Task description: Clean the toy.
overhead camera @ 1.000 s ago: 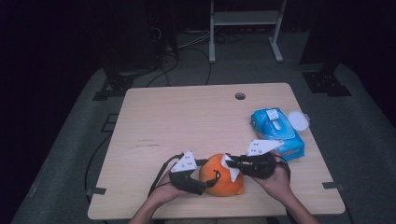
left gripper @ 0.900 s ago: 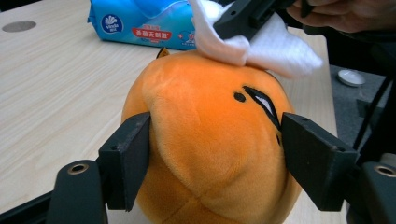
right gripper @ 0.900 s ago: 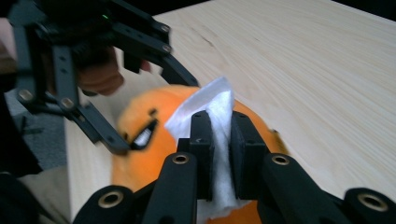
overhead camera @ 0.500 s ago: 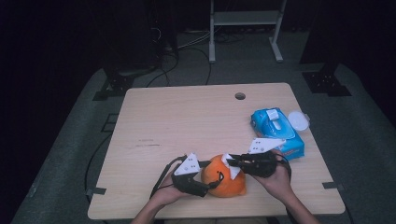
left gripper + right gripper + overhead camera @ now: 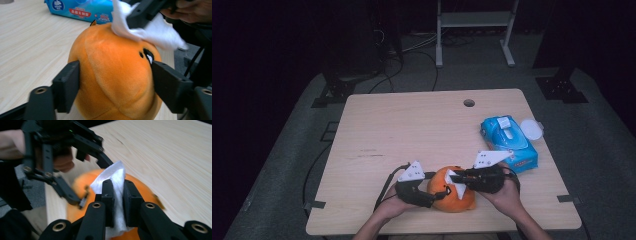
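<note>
A round orange plush toy (image 5: 452, 197) sits near the front edge of the wooden table (image 5: 412, 130). My left gripper (image 5: 439, 196) comes in from the toy's left. In the left gripper view its jaws press on both flanks of the plush (image 5: 115, 75) and have just been closing further on it. My right gripper (image 5: 457, 179) reaches over the toy from the right. It is shut on a white wipe (image 5: 115, 175), which rests on the toy's top (image 5: 140, 187). The left gripper view has the wipe (image 5: 155, 32) lying beside the toy's black eye mark.
A blue pack of wipes (image 5: 508, 142) lies on the right of the table, with a white round lid (image 5: 531, 129) beside it. A cable hole (image 5: 469, 103) is at the far edge. Metal stand legs (image 5: 439, 55) and cables are on the floor behind.
The right gripper with the wipe has shifted slightly left over the toy's top. The left hand has stayed where it was, its jaws on the toy.
</note>
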The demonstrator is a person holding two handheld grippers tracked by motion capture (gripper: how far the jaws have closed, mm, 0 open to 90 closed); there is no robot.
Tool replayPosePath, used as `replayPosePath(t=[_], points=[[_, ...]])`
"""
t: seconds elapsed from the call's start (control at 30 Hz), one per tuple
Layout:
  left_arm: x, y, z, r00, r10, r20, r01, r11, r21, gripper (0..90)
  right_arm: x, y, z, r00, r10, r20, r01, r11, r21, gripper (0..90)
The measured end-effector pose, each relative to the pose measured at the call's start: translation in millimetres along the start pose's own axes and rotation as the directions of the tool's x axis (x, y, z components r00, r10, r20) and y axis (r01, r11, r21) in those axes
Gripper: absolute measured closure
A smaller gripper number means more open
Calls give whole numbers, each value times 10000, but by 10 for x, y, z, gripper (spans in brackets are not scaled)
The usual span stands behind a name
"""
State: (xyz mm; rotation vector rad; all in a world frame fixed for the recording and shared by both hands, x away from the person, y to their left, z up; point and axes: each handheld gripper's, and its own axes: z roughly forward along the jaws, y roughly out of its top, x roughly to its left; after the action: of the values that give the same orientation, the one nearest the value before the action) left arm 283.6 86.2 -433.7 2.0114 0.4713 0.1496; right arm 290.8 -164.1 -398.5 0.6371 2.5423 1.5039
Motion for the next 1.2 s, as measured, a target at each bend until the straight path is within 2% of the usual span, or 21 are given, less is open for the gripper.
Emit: replayPosePath(t=[0.07, 0.13, 0.17, 0.3, 0.47, 0.53, 0.6, 0.7, 0.8, 0.87, 0.93, 1.0, 1.1, 1.2], points=[[-78, 32, 17, 9985, 529, -136, -528, 9986, 65, 300, 80, 60, 40, 9995, -192, -269, 189, 9997, -122, 798], [-137, 47, 24, 9937, 1095, -247, -1090, 9938, 243, 303, 141, 100, 89, 9982, -432, -409, 429, 9990, -91, 796], [-137, 41, 24, 9932, 1135, -267, -1128, 9933, 253, 306, 151, 107, 104, 9979, -569, -321, 570, 9984, 27, 796], [-100, 7, 15, 9947, 1017, -120, -1016, 9947, 133, 314, 49, 69, 41, 9991, -418, 31, 418, 9991, 38, 797], [-75, -5, 21, 9958, 915, -70, -915, 9958, 74, 308, -105, -28, -63, 9992, 90, 395, -92, 9999, 42, 798], [-69, 2, 34, 9973, 729, 37, -729, 9973, 95, 297, -70, -12, -45, 9991, 136, 396, -136, 9999, -2, 799], [-78, 5, 38, 9970, 770, 29, -771, 9969, 148, 291, 44, 45, 28, 9995, -219, 228, 217, 9997, 75, 798], [-59, -24, 17, 9964, 844, 51, -845, 9962, 212, 293, 130, 91, 107, 9977, -666, 121, 663, 9975, 224, 798], [-16, -65, -2, 9969, 771, 125, -773, 9969, 155, 296, 83, 78, 79, 9982, -578, 173, 573, 9980, 251, 799], [7, -85, -15, 9979, 632, 153, -635, 9978, 184, 296, 11, 43, 19, 9977, -507, 439, 496, 9984, 264, 798], [33, -101, -24, 9987, 479, 199, -482, 9987, 154, 295, -89, -13, -46, 9979, -139, 634, 126, 9997, 217, 799], [43, -89, -23, 9987, 426, 275, -431, 9989, 179, 281, -126, -42, -54, 9986, 138, 509, -147, 9998, 161, 799], [74, -43, -37, 9985, 344, 435, -350, 9993, 131, 205, -49, -22, 11, 9993, -43, 367, 36, 9998, 194, 799], [94, -43, -53, 9982, 131, 585, -123, 9998, -138, 195, 28, 5, 75, 9997, -245, 84, 244, 9996, 158, 798]])
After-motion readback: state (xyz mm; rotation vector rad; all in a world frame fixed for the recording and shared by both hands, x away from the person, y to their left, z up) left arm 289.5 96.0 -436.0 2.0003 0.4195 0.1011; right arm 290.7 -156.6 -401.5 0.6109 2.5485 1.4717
